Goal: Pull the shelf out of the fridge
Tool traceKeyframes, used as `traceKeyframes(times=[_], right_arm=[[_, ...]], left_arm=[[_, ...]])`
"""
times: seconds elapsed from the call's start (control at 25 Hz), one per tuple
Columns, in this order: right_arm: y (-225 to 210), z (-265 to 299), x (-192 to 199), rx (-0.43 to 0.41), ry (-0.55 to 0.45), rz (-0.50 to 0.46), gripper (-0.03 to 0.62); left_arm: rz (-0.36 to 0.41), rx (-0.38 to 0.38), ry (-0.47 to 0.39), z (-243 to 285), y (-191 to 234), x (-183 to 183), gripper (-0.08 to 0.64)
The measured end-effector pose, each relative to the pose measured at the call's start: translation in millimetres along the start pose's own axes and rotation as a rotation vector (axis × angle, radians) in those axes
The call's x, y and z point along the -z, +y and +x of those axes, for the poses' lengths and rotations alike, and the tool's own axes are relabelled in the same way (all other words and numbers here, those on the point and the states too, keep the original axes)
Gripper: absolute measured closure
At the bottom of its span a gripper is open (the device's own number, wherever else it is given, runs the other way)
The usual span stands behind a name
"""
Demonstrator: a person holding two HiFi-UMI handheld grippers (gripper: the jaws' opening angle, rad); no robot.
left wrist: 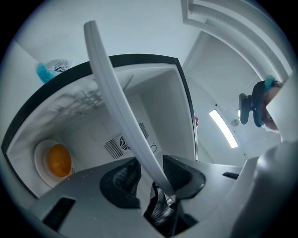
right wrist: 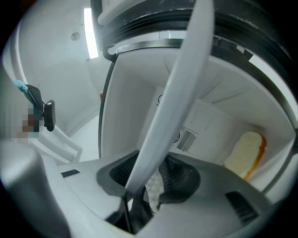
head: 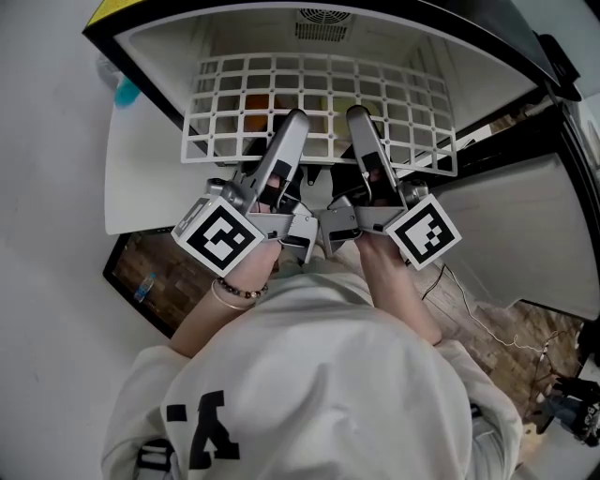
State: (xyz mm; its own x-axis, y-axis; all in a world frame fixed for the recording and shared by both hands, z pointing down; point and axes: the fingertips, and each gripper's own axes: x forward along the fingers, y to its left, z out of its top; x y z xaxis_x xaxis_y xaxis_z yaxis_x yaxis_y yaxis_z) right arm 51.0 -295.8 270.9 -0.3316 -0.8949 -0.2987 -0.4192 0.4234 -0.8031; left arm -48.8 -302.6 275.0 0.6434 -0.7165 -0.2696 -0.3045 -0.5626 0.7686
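Observation:
A white wire shelf (head: 319, 94) lies across the open fridge (head: 169, 37), its front edge toward me. Both grippers reach side by side onto that edge, the left gripper (head: 293, 120) beside the right gripper (head: 360, 116). In the left gripper view the shelf's flat white front bar (left wrist: 111, 93) runs between the jaws of the left gripper (left wrist: 149, 174), with a dark pad against each side. The right gripper view shows the same bar (right wrist: 186, 79) pinched in the right gripper (right wrist: 144, 174). The fingertips are hidden by the gripper bodies in the head view.
Under the shelf an orange (left wrist: 59, 160) sits on a plate (left wrist: 39, 162) at the left. A pale bread-like item (right wrist: 244, 151) lies at the right. A fan vent (head: 323, 23) is in the back wall. The fridge door (head: 534, 234) stands open at the right.

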Motion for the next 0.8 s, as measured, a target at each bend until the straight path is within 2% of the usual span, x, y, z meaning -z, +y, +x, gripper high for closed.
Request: traceKeyframes(times=[0.36,0.56,0.8], right_arm=[[1,-5,5,0.0,0.018,0.016,0.46],[16,-19,9,-0.008,0.031,0.024,0.465],[17,-25,12,-0.011,0.039,0.026,0.466]], left_arm=[[-0.016,-0.016,-0.015,-8,0,3,0.416],[-0.068,0.004,-0.055,-23,-14,5,0.423],[-0.072,0.014,-0.067,-28,-18,8,0.43]])
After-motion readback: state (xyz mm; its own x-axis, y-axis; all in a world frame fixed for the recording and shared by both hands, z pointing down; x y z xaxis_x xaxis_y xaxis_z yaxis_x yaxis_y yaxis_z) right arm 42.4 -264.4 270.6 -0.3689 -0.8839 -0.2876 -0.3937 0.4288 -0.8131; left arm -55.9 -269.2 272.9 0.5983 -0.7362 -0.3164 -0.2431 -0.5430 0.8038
